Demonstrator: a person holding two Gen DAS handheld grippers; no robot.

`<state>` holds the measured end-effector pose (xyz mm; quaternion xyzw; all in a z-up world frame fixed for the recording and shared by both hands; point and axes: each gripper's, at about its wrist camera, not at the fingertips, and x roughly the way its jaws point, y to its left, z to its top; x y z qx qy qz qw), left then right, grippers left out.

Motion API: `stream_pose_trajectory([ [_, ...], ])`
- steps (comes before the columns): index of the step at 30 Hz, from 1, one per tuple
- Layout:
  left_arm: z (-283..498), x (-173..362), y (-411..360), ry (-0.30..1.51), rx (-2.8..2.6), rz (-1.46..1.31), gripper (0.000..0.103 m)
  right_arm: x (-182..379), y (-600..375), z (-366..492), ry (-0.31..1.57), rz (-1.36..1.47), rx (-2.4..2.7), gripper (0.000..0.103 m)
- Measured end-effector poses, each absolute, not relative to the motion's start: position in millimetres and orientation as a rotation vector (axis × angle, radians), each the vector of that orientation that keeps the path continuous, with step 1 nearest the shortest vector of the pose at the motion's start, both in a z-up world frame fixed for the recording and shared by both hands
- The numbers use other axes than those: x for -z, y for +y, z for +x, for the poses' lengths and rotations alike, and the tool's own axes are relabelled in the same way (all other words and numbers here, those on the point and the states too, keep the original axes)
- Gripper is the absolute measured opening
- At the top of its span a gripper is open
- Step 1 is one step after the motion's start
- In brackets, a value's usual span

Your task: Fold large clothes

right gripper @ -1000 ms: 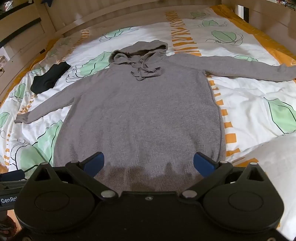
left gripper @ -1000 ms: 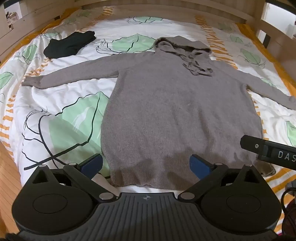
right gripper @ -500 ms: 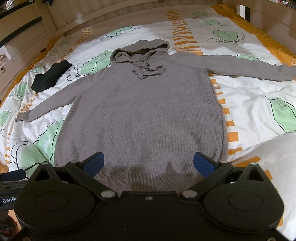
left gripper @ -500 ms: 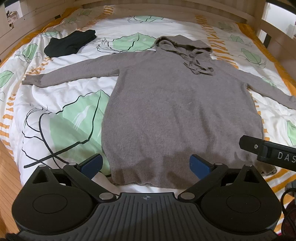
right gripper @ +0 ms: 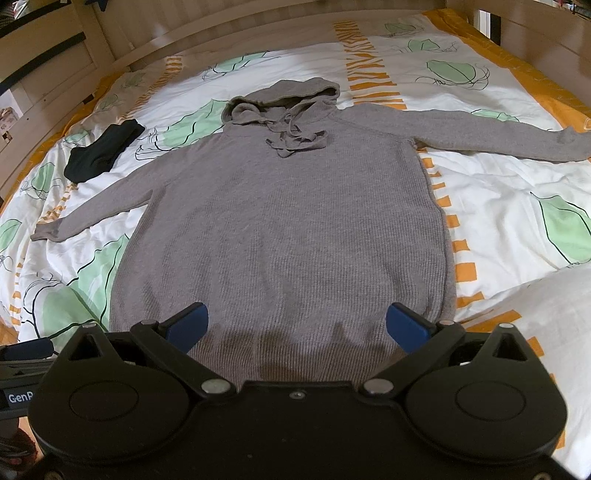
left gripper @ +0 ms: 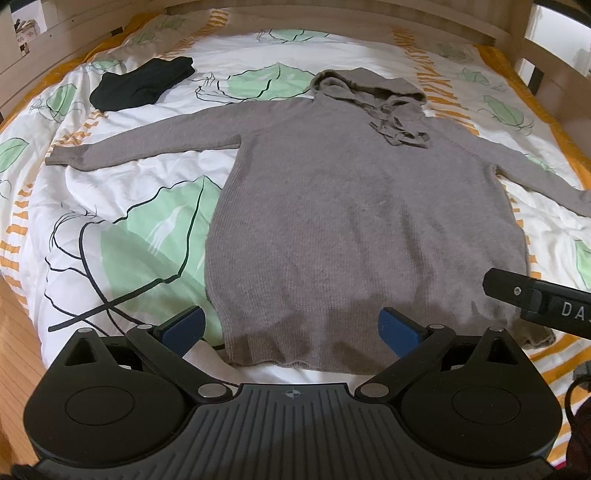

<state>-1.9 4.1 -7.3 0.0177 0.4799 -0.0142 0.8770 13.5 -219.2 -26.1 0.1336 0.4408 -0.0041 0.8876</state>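
Left wrist view: a grey knitted hooded sweater [left gripper: 354,206] lies flat and face up on a bed, on a white duvet [left gripper: 110,221] printed with green leaves and orange dashes. Its hood [left gripper: 365,83] points toward the far end of the bed, and the knotted drawstrings [left gripper: 400,129] rest on the chest just below the hood. Both sleeves are spread out sideways from the body — one sleeve [left gripper: 147,142] reaches toward the left edge of the duvet, the other runs off to the right. The hem [left gripper: 295,354] is the part of the sweater nearest the camera.

The left gripper [left gripper: 291,328] hovers just above the left half of the hem, its blue-padded fingers [left gripper: 183,326] spread wide apart with nothing between them. Whether the pads touch the cloth cannot be told. A black bar of the other tool pokes in over the sweater's right hem corner.

In the right wrist view the right gripper [right gripper: 297,325] sits over the sweater's hem as well, fingers [right gripper: 404,325] likewise held wide and holding nothing; the knit fills the gap between them. The right sleeve [right gripper: 498,134] lies stretched across the duvet, well away from the gripper.

Beyond the sweater's left sleeve, near the far left corner of the bed, lies a folded black garment [left gripper: 142,88], apart from the sweater. A wooden bed frame [right gripper: 258,22] rims the duvet, and a white pillow [right gripper: 546,332] sits just right of the sweater's hem.
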Motion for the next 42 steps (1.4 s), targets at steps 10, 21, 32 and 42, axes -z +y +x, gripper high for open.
stream_pose_trajectory([
  [10,0,7,8,1.003,0.011,0.038,0.101,29,-220,12,0.929,0.280,0.010,0.103],
  [21,8,11,15,1.009,-0.003,0.029,0.101,35,-221,15,0.947,0.288,0.003,0.103],
  [32,46,13,42,0.907,0.006,-0.032,0.091,42,-219,40,0.931,0.257,-0.019,0.102],
  [42,116,22,87,0.704,0.043,-0.062,0.092,59,-211,106,0.879,0.193,-0.057,0.102],
])
